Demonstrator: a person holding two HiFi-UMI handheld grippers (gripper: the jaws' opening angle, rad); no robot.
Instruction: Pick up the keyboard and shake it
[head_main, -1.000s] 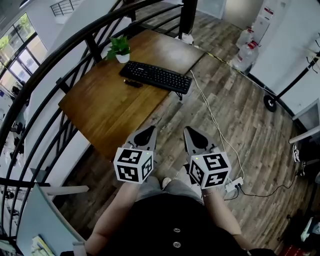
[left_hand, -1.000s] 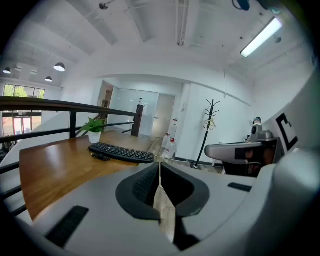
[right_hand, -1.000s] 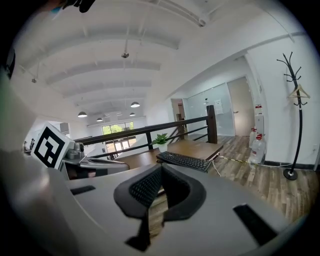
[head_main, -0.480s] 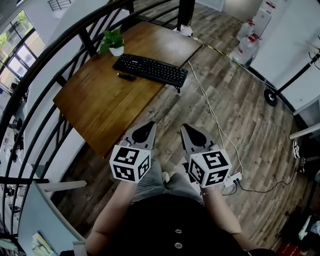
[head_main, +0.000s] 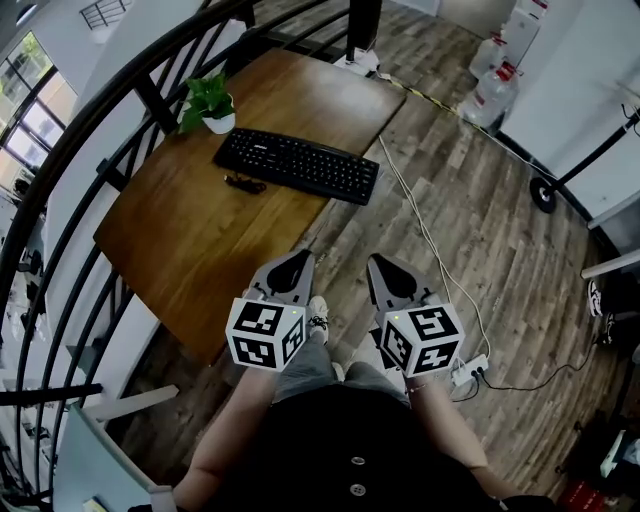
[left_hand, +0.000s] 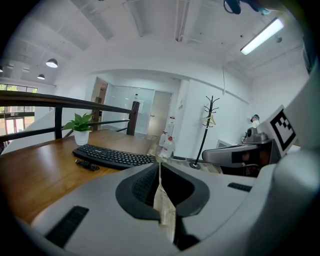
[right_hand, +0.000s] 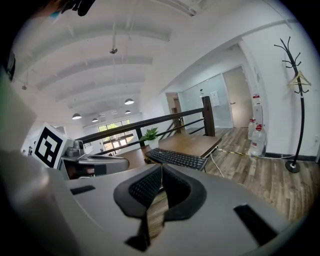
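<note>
A potted plant (head_main: 208, 103) is seen at the far left of the wooden tabletop (head_main: 190, 240). Just to its right, the black keyboard (head_main: 298, 165) is laid flat on the far part of the tabletop, with a small dark object (head_main: 244, 184) just beside its near edge. The left tongs (head_main: 297, 262) are held at the near side, well apart from the keyboard, jaws pressed together on nothing. The right tongs (head_main: 384, 268) are held beside them, likewise closed and empty. A white cable (head_main: 425, 240) is seen on the floor (head_main: 490, 210).
</note>
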